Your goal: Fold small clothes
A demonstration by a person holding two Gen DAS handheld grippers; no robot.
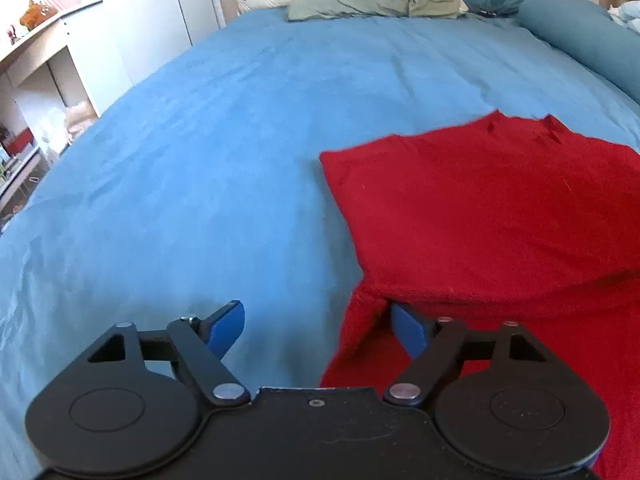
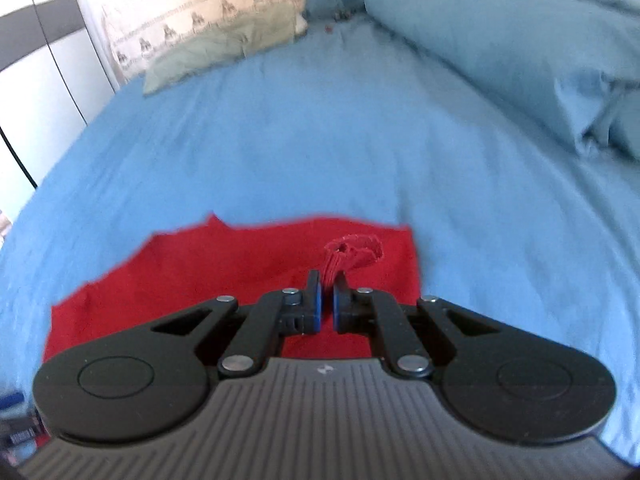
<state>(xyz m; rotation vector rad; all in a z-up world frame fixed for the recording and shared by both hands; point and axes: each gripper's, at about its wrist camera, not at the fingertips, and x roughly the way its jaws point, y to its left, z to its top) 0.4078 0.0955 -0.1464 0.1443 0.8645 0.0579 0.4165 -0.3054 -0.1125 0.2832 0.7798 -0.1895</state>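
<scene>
My left gripper (image 1: 318,326) has its jaws spread wide, low in the middle of the left wrist view. The red garment (image 1: 492,216) lies flat on the blue bed (image 1: 220,140), filling the right half of that frame from mid-height down to the lower edge. Its near left corner hangs as a fold just inside my right-hand finger (image 1: 408,328), touching or overlapping that blue pad; I cannot tell which side of the cloth the pad is on. My left-hand finger (image 1: 228,326) stands over bare sheet, apart from the garment. Nothing is pinched between them.

My right gripper (image 2: 326,294) has its jaws pressed nearly together at the centre of the right wrist view, pinching a bunched red piece of the garment (image 2: 352,250) that puffs up above the tips. The rest of the garment (image 2: 192,276) spreads flat beneath and to the left of the jaws, reaching the lower left of the frame, with its far edge running across mid-frame. This view is slightly blurred.

A green pillow (image 1: 372,0) lies at the top centre of the left view, with a blue pillow (image 1: 580,40) in the upper right.
</scene>
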